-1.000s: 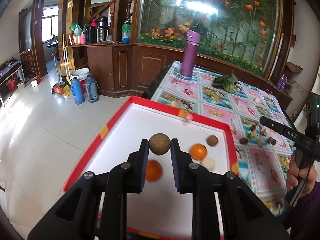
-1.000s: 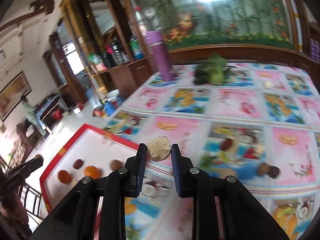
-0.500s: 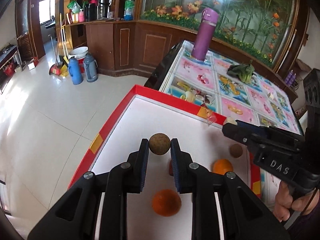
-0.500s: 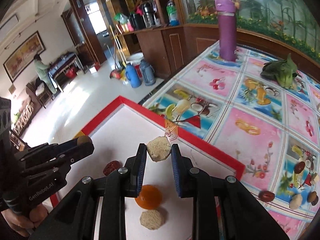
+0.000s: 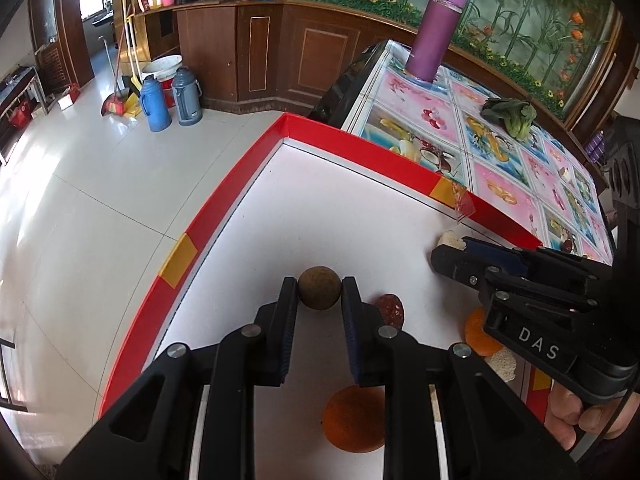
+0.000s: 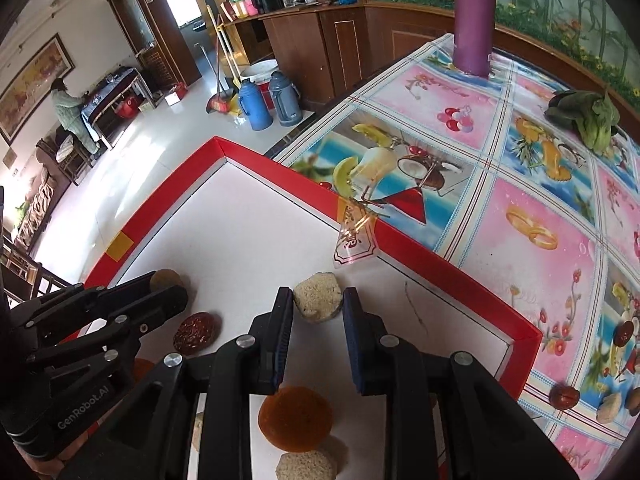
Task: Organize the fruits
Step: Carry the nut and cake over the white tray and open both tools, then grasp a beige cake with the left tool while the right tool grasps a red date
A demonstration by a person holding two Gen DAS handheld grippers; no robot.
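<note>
**Both grippers loaded over the red tray**

Left gripper (image 5: 319, 294) first: jaws clamped on a round brown fruit (image 5: 319, 289), held over the white floor of the red-rimmed tray (image 5: 224, 224). At four o'clock from it lies a dark red date (image 5: 390, 309), and at five o'clock, between the arms, an orange fruit (image 5: 354, 420) rests on the tray.

Over to the right gripper (image 6: 318, 300): jaws squeezed on a pale, rough-surfaced beige fruit (image 6: 318, 297), also above the tray floor, close to the far rim. At six o'clock sits another orange fruit (image 6: 295, 416), with a second beige piece (image 6: 306, 466) just below it.

Outward now: beyond the rim at two o'clock, the desk (image 6: 532, 200) with its fruit-print cloth carries a purple flask (image 6: 473, 16), a leafy green vegetable (image 6: 588, 118) and, at four o'clock, a few small loose fruits (image 6: 564, 397).
</note>
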